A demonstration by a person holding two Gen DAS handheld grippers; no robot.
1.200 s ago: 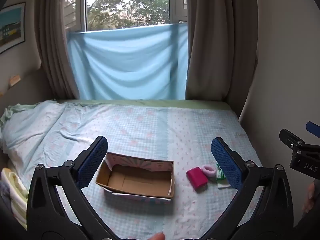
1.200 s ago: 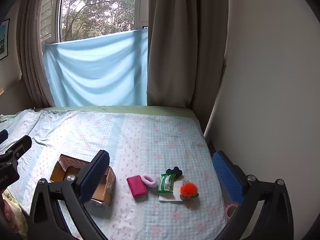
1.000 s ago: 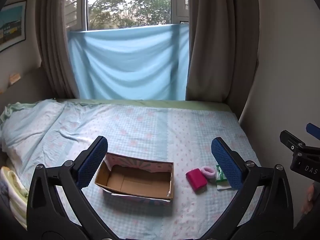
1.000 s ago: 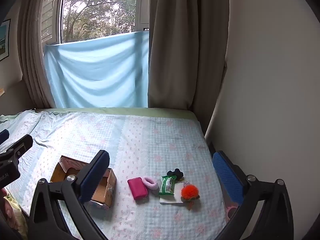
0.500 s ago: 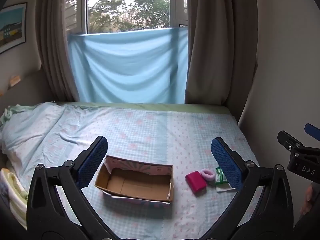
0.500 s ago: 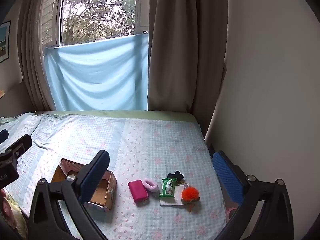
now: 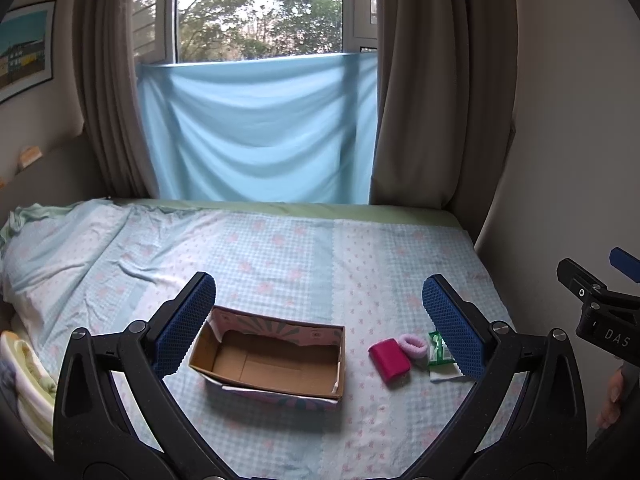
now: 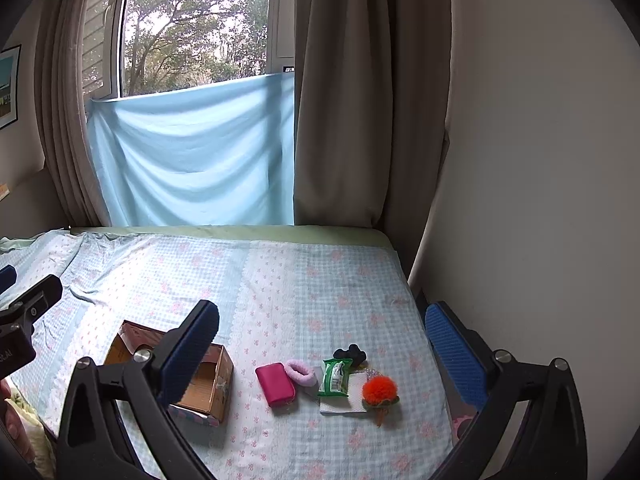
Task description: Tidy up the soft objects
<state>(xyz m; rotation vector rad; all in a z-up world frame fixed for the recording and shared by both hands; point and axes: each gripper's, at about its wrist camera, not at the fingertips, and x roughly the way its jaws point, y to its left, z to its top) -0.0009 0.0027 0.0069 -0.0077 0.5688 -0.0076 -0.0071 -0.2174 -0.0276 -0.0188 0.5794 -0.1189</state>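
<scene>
Above the bed, both hand-held grippers gape wide, empty.

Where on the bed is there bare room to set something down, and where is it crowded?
Bare sheet runs from the box back to the blue cloth, and along the near edge. A narrow strip lies between box and red pouch. The crowded part is the right: pouch, pink hair tie, green packet, orange pompom.
</scene>
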